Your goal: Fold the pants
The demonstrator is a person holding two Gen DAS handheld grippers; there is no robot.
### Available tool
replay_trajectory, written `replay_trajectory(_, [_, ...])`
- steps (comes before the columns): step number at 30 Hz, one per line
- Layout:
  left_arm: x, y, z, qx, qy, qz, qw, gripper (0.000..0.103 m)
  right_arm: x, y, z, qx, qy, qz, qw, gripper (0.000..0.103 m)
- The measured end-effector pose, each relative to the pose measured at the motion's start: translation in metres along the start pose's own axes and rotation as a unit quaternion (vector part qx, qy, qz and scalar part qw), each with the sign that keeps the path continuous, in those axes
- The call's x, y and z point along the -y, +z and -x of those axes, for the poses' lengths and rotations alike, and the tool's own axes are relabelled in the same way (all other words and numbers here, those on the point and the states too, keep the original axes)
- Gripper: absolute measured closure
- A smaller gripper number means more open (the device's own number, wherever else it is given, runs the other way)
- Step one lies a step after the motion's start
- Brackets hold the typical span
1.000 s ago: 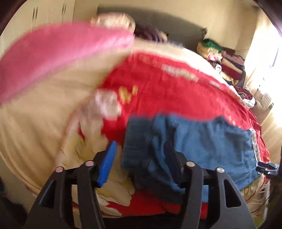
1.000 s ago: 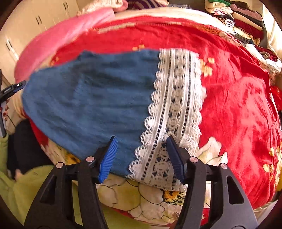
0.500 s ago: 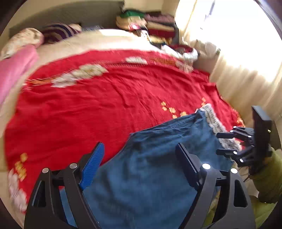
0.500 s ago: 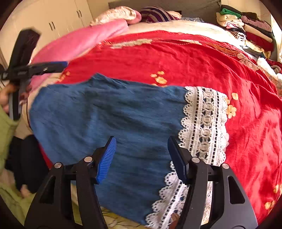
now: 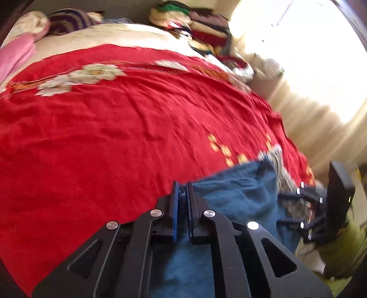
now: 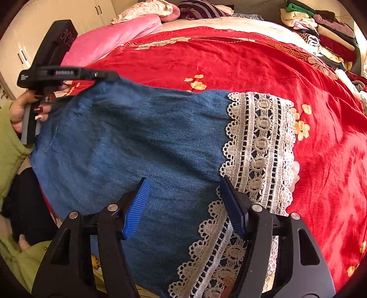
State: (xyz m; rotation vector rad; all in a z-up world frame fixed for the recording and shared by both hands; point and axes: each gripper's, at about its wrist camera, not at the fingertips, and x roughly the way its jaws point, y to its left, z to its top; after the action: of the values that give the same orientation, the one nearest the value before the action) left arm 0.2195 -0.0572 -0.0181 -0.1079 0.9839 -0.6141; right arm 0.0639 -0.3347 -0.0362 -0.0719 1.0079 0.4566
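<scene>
Blue denim pants (image 6: 142,137) with white lace cuffs (image 6: 261,146) lie on a red bedspread (image 6: 240,62) at the near edge of the bed. My left gripper (image 5: 182,190) is shut on the far waist corner of the pants (image 5: 238,194); it shows in the right wrist view (image 6: 107,75) at the upper left. My right gripper (image 6: 183,192) is open, its fingers just above the denim beside the lace. It shows in the left wrist view (image 5: 296,206) at the lower right, over the lace end.
A pink blanket (image 6: 110,39) and pillows (image 6: 197,9) lie at the far side of the bed. Stacks of folded clothes (image 6: 325,29) sit at the far right. Curtains and a bright window (image 5: 309,68) stand right of the bed. Wardrobe doors (image 6: 45,16) are at the left.
My left gripper has closed on the waist corner of the pants. My right gripper has moved slightly forward over the denim near the lace and stays open.
</scene>
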Motion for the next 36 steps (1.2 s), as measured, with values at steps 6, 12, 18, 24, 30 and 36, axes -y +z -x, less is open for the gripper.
replay_trajectory(6, [-0.005, -0.011, -0.022, -0.026, 0.029, -0.005, 0.9993, 0.097, -0.001, 0.005, 0.0, -0.008, 0.005, 0.001, 1.0, 0.043])
replay_trajectory(12, [-0.005, -0.013, -0.004, 0.003, 0.009, 0.005, 0.9999, 0.09, 0.041, 0.037, 0.041, 0.082, -0.003, -0.077, 0.994, 0.043])
replay_trajectory(18, [-0.013, -0.021, -0.002, 0.0, -0.028, 0.039, 0.9989, 0.062, 0.096, 0.062, 0.017, 0.066, 0.008, -0.14, 0.988, 0.043])
replay_trajectory(24, [-0.011, -0.025, -0.02, -0.018, -0.006, 0.043, 0.9989, 0.091, 0.116, 0.055, -0.02, 0.046, 0.071, -0.176, 0.981, 0.082])
replay_trajectory(30, [-0.007, -0.021, -0.003, 0.022, 0.003, 0.041, 0.9989, 0.094, 0.118, 0.046, 0.011, 0.124, 0.084, -0.175, 0.973, 0.087])
replay_trajectory(36, [-0.01, -0.024, -0.02, 0.006, 0.036, 0.039, 0.9986, 0.094, 0.122, 0.05, -0.016, 0.09, 0.024, -0.164, 0.982, 0.088])
